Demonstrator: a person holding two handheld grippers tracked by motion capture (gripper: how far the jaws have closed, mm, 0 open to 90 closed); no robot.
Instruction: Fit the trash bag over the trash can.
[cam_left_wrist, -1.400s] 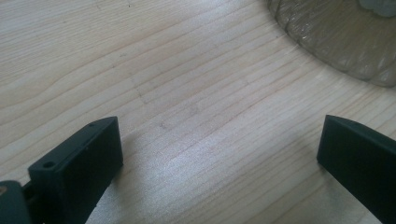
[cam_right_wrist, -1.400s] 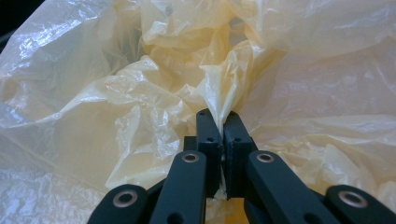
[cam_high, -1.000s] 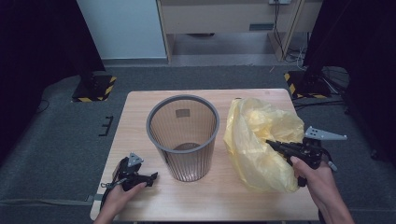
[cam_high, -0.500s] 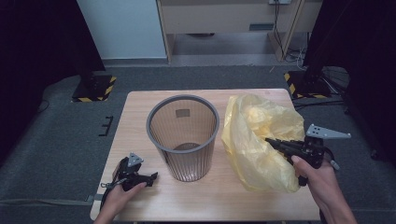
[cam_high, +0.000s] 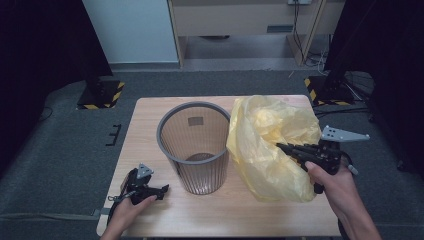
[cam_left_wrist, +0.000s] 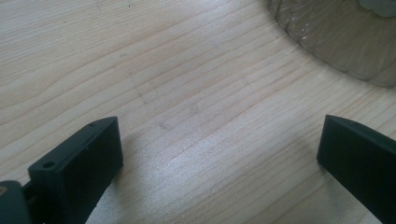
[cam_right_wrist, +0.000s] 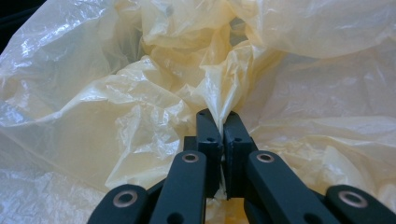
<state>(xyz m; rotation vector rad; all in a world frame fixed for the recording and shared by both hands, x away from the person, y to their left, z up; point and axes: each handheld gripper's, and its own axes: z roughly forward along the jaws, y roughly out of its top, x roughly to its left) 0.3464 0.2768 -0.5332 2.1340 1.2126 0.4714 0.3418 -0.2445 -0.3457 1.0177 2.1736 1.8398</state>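
Pinching yellow plastic bag (cam_right_wrist: 140, 107) with right hand-held gripper (cam_right_wrist: 219, 122), beside mesh bin (cam_high: 194, 146)

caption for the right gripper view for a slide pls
Right gripper pinching a fold of the crinkled yellow plastic bag between its closed black jaws.

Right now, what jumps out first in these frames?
The big crumpled yellow plastic bag on the table's right half, with the right gripper shut on a fold of it. Next, the grey mesh wastebasket standing upright at the table's middle, just left of the bag. The left gripper rests open on the wooden table near the front left corner.
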